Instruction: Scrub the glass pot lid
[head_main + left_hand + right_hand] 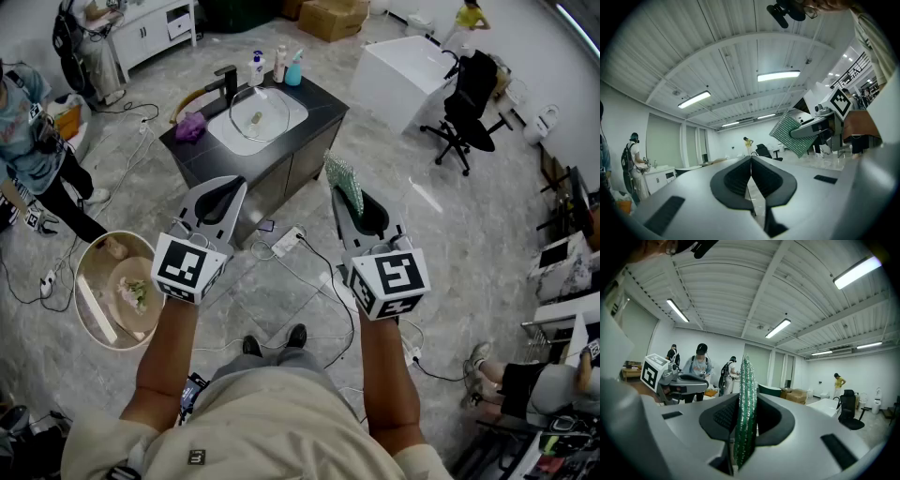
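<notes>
The glass pot lid (255,114) lies in the white sink of a black cabinet (314,112), well ahead of both grippers. My right gripper (349,194) is shut on a green scouring pad (344,178), which stands on edge between its jaws (746,413) and also shows in the left gripper view (793,133). My left gripper (228,187) is held level beside it, its jaws pressed together (751,161) with nothing in them. Both grippers hang in the air above the floor, short of the cabinet.
A black faucet (225,82), bottles (277,66) and a purple cloth (190,125) sit on the counter. A round basin (117,291) lies on the floor at left, a power strip with cables (286,242) underfoot. A person (28,141) stands left; an office chair (469,108) right.
</notes>
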Demonstrator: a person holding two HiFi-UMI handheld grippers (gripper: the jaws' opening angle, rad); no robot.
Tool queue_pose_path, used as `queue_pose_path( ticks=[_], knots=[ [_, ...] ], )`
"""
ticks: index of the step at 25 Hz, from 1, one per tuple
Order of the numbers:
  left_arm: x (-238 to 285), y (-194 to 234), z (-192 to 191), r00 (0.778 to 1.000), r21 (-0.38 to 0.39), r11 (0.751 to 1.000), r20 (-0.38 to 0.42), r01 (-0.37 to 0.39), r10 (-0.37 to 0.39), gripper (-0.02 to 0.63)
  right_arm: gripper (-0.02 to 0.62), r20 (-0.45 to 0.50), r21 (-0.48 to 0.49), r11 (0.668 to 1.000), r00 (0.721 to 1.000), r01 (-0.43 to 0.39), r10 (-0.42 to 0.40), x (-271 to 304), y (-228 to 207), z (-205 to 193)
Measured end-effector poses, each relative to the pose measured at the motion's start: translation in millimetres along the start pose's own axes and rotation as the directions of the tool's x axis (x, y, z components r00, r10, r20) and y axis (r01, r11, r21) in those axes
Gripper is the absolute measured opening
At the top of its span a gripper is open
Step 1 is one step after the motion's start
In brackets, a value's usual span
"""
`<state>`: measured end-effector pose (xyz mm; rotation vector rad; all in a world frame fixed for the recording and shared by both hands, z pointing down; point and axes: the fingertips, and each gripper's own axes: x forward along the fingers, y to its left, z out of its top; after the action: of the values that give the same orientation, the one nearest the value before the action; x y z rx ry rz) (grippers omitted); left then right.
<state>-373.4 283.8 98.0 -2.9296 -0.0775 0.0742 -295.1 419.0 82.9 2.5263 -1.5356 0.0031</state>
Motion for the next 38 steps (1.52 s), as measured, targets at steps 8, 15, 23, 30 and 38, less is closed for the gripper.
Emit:
queue_pose_path(
  ticks=[8, 15, 23, 30, 38],
  knots=[
    [-0.1, 9.2, -3.0, 1.0, -0.012, 1.0, 0.009, 0.002, -0.002, 0.017, 0.08, -0.004, -0.006, 1.0, 1.0, 0.006, -0.006, 6.8, 3.9, 2.0],
    [-1.8, 22.8, -8.7, 1.0, -0.012, 1.0, 0.006, -0.004, 0.004, 0.017, 0.08, -0.003, 0.0, 1.0, 1.0, 0.006, -0.006, 18.1, 8.3, 0.1],
    [4.0, 26.1, -18.5, 1.0, -0.019, 1.0, -0.003, -0.006, 0.006, 0.017, 0.083, 0.045, 0.043, 0.999, 0.999, 0.019, -0.021, 22.7, 0.2, 3.0],
    [42.9, 30.4, -36.0, 0.997, 0.002, 0.999, -0.065, -0.033, 0.033, 0.017, 0.083, 0.062, 0.07, 0.997, 0.997, -0.041, 0.037, 56.8, -35.0, -12.2],
    [119.3, 33.1, -39.0, 0.989, 0.034, 0.995, -0.111, -0.096, 0.099, 0.017, 0.083, 0.073, 0.1, 0.985, 0.989, -0.138, 0.131, 106.5, -105.0, -27.3]
  ],
)
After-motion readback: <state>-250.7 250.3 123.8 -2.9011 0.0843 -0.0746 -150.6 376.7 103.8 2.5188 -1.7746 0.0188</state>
